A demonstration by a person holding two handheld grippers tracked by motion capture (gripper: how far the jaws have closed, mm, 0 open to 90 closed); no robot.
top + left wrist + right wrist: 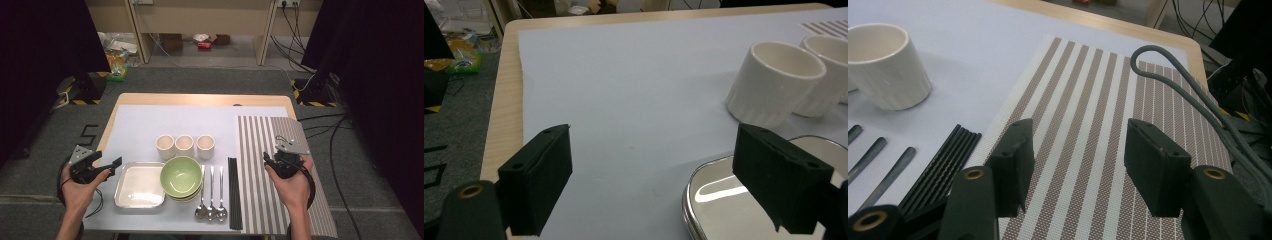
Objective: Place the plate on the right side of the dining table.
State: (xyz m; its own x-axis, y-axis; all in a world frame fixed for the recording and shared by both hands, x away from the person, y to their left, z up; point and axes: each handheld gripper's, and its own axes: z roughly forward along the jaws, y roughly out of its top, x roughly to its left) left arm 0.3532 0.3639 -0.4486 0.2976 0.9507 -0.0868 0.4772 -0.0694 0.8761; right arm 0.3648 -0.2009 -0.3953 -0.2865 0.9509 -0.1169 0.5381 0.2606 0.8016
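Left claw [651,185] released, jaws wide, empty — just beside the steel tray [139,185]: square, rounded corners, mirror-bright, at the worktop's [200,99] near left. Right claw [1075,167] released over the striped placemat [270,150] — brown-white bands, flat.

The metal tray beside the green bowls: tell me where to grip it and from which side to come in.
Take the metal tray by its raised left rim, coming from the left with the left gripper, whose open fingers already hover at that near-left corner. The rim is thin and stands up, so one finger probably fits inside and one outside. Its right side lies close against the green bowls.
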